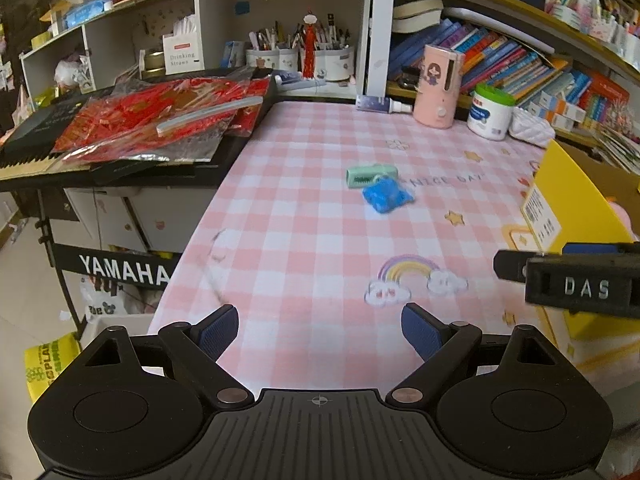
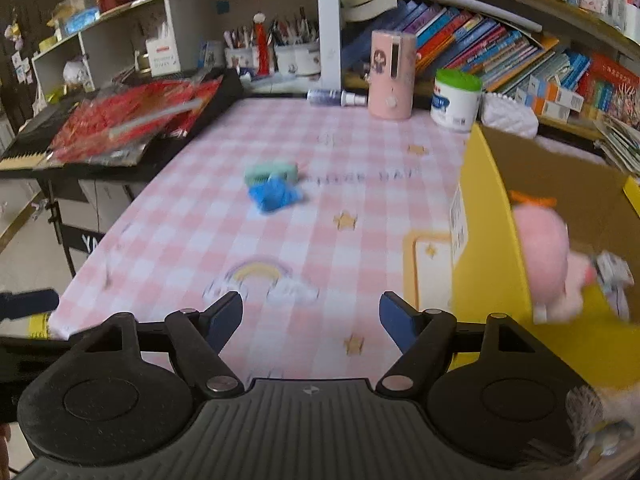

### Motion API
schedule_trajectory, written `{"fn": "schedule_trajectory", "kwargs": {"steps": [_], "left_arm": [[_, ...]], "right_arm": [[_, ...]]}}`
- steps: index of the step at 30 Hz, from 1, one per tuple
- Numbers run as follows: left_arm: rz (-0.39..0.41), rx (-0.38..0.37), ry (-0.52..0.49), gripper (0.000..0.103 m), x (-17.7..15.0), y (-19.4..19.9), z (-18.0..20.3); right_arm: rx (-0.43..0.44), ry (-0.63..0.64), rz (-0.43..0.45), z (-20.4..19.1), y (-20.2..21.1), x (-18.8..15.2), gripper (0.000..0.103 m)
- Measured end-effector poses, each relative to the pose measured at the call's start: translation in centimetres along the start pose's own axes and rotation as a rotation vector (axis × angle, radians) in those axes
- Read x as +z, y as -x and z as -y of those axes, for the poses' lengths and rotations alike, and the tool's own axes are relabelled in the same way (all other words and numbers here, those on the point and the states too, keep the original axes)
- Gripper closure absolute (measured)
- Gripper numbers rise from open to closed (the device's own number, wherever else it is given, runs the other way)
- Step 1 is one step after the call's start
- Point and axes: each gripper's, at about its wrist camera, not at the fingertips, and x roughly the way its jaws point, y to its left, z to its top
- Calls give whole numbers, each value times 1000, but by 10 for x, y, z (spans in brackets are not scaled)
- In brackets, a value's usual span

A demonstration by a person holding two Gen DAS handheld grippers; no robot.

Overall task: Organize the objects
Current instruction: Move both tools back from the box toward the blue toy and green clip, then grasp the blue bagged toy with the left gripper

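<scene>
Left wrist view: the left claw stands with its blue-padded fingers wide apart, nothing between them, over the near part of the pink checked surface. The left edge of the surface runs diagonally from beside the left finger toward the far corner; beyond it sits a keyboard stacked with red packets. On the right, the right claw enters the picture just in front of a yellow box. The cloth between the claws and mid-surface is bare apart from a printed rainbow. Farther ahead, slightly right of centre and well apart from both claws, a blue toy lies touching a green toy behind it.

Right wrist view: the right claw is likewise spread and empty. The yellow box stands just beside its right finger, with a pink plush inside. The blue toy and green toy lie ahead, left of centre. A pink canister and a green-lidded tub line the far edge.
</scene>
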Motion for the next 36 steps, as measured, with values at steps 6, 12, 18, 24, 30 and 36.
{"fn": "schedule_trajectory", "kwargs": {"steps": [6, 12, 18, 24, 30, 36], "left_arm": [[-4, 19, 21, 12, 20, -20, 7], [-19, 27, 17, 12, 36, -43, 19], [-31, 19, -5, 12, 51, -70, 35], [-18, 8, -26, 13, 69, -98, 51], [-34, 4, -51, 14, 86, -136, 66], [-45, -11, -44, 14, 96, -163, 75]], "right_arm": [[13, 8, 15, 14, -21, 32, 29], [28, 3, 25, 27, -41, 58, 29], [37, 4, 34, 35, -59, 80, 29], [47, -16, 26, 44, -78, 100, 29], [38, -5, 43, 47, -92, 117, 28], [14, -2, 69, 56, -100, 132, 28]]}}
